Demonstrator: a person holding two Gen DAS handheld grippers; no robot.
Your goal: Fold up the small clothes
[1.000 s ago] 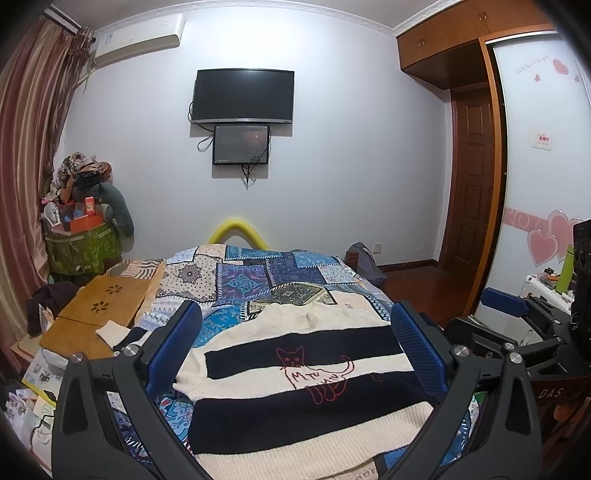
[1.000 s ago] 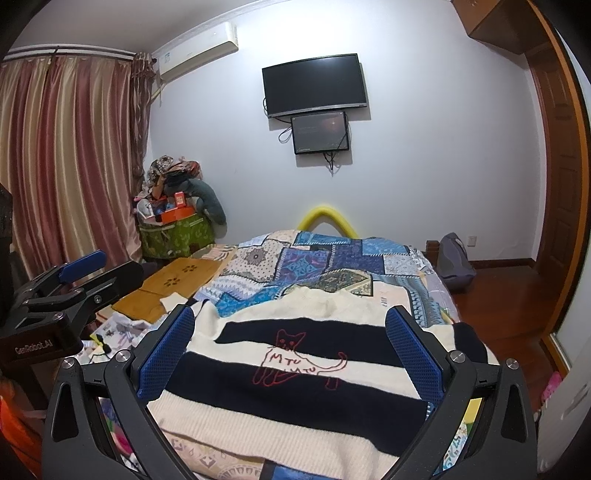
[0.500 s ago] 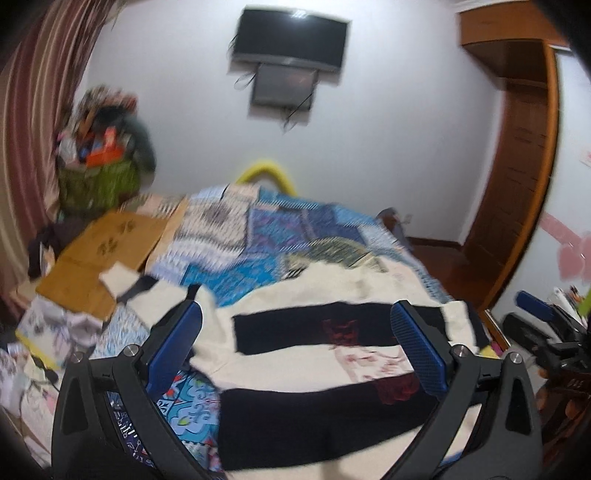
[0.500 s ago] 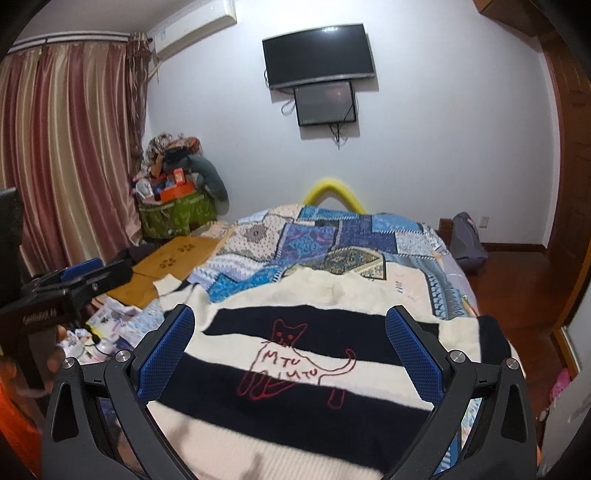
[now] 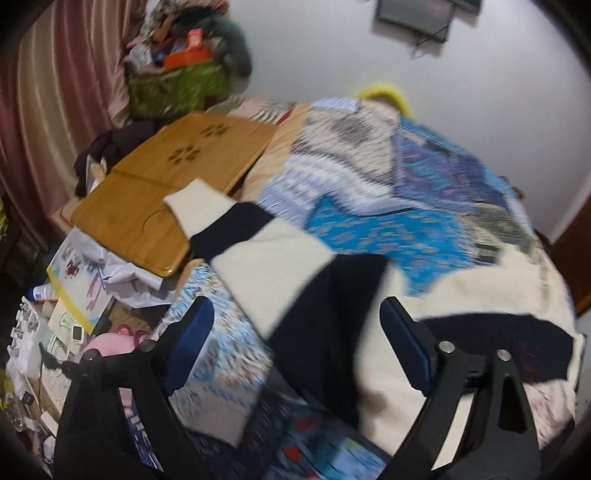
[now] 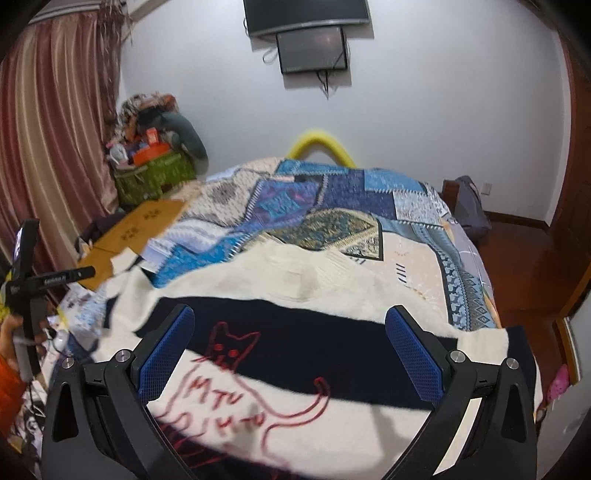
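A cream and black striped sweater (image 6: 306, 295) with a red cat drawing lies flat on the patchwork bedspread (image 6: 332, 206). My right gripper (image 6: 290, 349) is open and empty, low over the sweater's chest. My left gripper (image 5: 297, 343) is open and empty, over the sweater's left sleeve (image 5: 273, 243), which stretches out toward the bed's left edge. The left gripper also shows at the left edge of the right wrist view (image 6: 33, 280), held by a hand. The left wrist view is blurred.
A wooden lap board (image 5: 166, 177) lies at the bed's left side, with papers and clutter (image 5: 74, 288) below it. A green basket of things (image 6: 151, 173) stands by the curtain. A yellow headboard arc (image 6: 321, 144) and a wall TV (image 6: 306, 14) are at the far end.
My left gripper has swung left and down toward the sweater's left sleeve. My right gripper has moved forward and lower over the sweater's chest. Both stay open.
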